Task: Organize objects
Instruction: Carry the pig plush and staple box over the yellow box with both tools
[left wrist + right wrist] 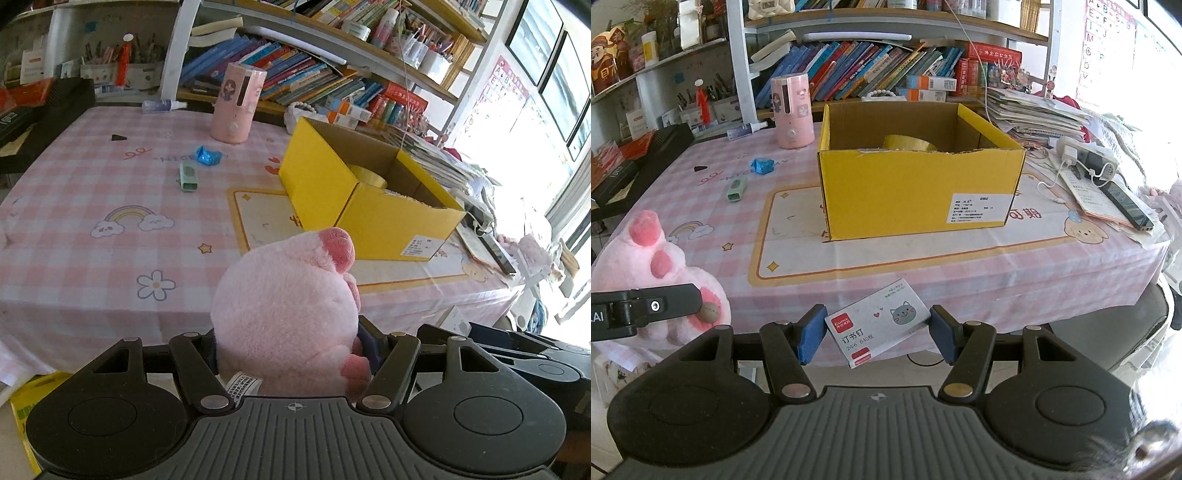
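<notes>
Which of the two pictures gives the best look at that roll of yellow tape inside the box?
The left wrist view: it looks down into the yellow box from a corner, so the tape roll shows its top and hollow middle. In the right wrist view the box's front wall hides most of the tape roll; only its upper arc shows.

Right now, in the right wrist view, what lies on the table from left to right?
Green stapler → blue wrapper → pink cylinder → yellow box → white charger → black phone.
</notes>
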Motion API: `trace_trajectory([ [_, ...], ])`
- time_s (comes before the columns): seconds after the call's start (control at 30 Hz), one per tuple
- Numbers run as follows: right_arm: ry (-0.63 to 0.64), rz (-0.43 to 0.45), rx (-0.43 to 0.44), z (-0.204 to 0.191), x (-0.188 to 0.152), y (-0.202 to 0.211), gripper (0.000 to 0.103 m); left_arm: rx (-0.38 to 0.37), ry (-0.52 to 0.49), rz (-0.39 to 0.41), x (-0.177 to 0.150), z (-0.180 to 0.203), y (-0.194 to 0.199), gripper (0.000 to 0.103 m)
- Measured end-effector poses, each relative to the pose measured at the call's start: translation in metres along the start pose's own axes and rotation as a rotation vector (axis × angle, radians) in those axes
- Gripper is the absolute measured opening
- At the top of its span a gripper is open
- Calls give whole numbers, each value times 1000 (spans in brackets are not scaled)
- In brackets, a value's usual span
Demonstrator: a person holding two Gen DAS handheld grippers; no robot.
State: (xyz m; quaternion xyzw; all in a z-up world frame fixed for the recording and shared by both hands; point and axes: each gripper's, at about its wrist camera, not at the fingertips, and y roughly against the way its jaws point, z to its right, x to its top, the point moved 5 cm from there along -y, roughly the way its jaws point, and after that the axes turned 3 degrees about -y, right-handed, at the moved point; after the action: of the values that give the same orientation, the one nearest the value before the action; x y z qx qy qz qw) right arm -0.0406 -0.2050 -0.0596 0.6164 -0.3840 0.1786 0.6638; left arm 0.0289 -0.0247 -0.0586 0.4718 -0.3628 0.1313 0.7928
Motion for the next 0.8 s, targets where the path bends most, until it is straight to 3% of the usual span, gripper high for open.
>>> trace_trajectory([
  [0.8,-51,-9,-41,36,10,-11,58,-37,-67,9,17,33,-25,68],
])
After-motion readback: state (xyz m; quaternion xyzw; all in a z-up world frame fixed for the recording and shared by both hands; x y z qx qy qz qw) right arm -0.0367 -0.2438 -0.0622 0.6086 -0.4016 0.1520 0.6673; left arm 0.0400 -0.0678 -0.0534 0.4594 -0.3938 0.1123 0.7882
